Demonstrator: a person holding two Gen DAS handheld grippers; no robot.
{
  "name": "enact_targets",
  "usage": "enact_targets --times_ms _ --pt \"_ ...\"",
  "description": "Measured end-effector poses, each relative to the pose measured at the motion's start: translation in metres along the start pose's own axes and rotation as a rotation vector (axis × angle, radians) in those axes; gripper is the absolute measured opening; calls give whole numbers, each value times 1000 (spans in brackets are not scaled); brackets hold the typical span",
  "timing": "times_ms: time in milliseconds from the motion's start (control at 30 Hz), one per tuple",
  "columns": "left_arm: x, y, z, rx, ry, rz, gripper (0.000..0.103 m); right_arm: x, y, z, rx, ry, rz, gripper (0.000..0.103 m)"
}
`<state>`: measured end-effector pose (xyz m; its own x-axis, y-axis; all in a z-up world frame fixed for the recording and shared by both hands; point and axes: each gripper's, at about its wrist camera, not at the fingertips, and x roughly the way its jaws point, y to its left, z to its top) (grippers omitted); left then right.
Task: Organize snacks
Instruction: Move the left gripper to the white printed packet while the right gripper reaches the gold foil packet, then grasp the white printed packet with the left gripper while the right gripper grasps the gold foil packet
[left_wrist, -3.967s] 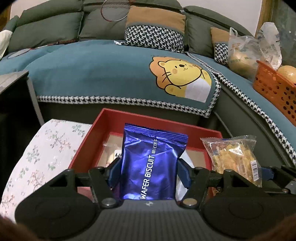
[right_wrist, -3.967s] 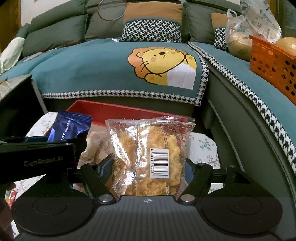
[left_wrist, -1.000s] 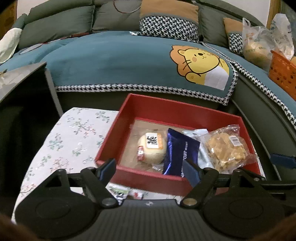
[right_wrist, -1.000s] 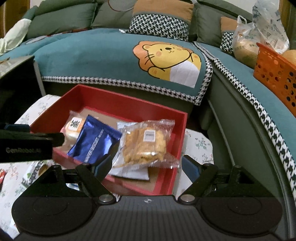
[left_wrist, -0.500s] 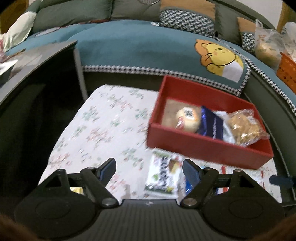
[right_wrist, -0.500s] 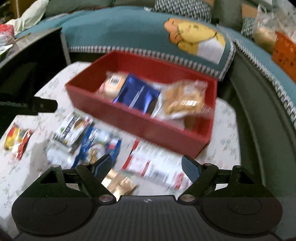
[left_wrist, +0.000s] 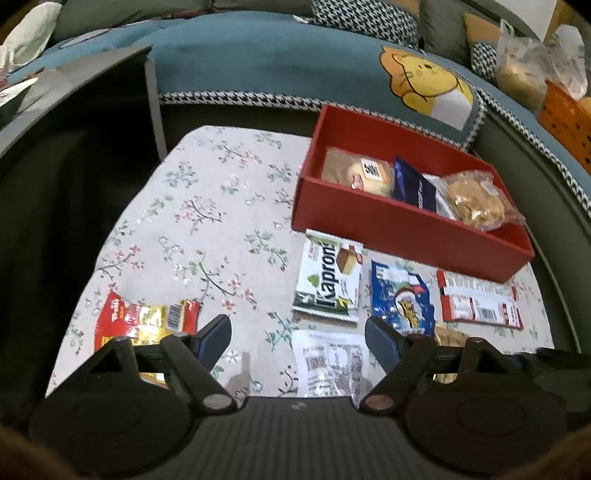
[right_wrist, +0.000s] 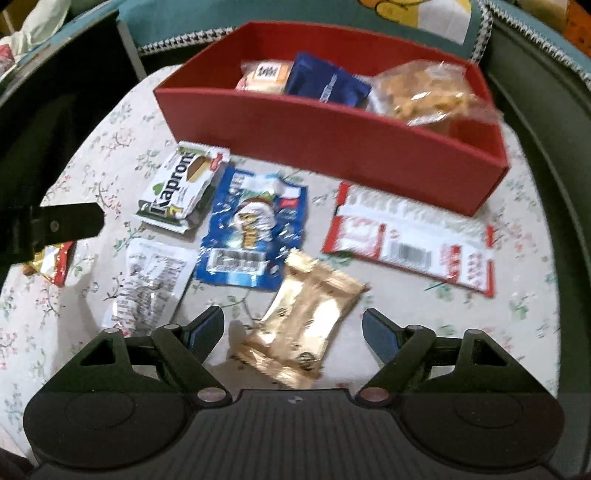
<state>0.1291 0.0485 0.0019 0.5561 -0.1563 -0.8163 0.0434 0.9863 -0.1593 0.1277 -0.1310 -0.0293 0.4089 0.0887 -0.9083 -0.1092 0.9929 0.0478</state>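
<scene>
Snacks laid out before the red box (right_wrist: 332, 147).
Both the left gripper (left_wrist: 297, 338) and right gripper (right_wrist: 291, 328) are held wide apart, nothing gripped.

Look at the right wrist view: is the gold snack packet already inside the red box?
No, the gold packet lies on the floral tablecloth, in front of the red box.

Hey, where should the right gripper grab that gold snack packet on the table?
Take the gold packet across its narrow middle from above with the right gripper. It lies flat and tilted, so turn the open jaws square to its long sides.
</scene>
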Motion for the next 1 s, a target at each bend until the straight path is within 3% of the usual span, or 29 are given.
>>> enact_targets --times_ms 167,300,367,633,800,833,900,1000 --pt "9 -4 -6 10 42 -10 103 12 11 -3 -68 -14 -57 84" --pt "18 -12 -16 42 78 -8 103 3 6 -2 -90 -21 -58 53" --pt "22 -17 -20 57 99 -17 103 0 1 -4 -103 -17 -42 47" --pt "48 -35 -33 92 196 -5 103 -13 -14 -19 -141 -11 -38 46" --pt "48 -41 -39 102 171 27 103 -21 -24 -25 -143 -18 -20 46" --pt "47 -41 -41 104 166 37 102 -21 -25 -26 -144 -18 -16 46" --pt "44 -44 -43 111 160 53 89 -24 -26 -27 -148 -21 -10 46" --pt "38 -43 -47 97 161 30 84 -30 -28 -26 -149 -35 0 46"
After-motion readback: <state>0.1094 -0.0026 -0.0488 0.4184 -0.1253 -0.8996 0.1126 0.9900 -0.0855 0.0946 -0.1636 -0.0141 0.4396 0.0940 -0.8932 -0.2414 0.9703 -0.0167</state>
